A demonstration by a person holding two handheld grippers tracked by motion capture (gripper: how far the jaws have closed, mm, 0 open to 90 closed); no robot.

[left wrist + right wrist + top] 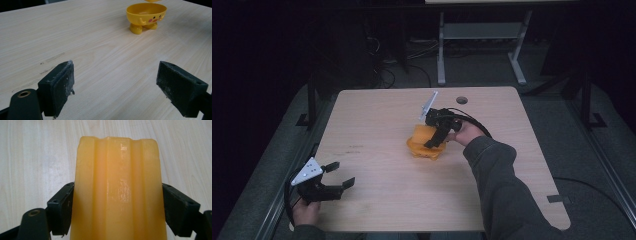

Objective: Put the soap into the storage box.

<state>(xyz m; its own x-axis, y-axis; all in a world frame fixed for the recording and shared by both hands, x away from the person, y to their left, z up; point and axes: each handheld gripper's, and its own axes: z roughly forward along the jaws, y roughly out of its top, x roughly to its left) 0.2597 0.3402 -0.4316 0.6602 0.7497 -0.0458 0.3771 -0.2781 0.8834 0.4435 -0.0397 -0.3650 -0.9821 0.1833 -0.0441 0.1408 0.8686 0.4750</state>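
Note:
A yellow duck-faced bowl point(146, 15) on two small feet stands near the middle of the wooden table point(377, 200). Just above it hangs a yellow ridged piece point(117, 182), and my right gripper point(117, 202) is shut on its two sides. From above, the right gripper point(434, 136) points down over the yellow bowl point(428, 150), and the two yellow parts are hard to separate. My left gripper point(341, 174) rests at the table's near left corner. Its jaws stand wide apart with bare wood between them, and it point(116, 85) points toward the bowl.
A round cable hole point(462, 100) sits at the table's far edge. Beyond the table are white desk legs point(441, 50) and cables on a dark floor. The right forearm in a grey sleeve point(507, 190) crosses the near right of the table.

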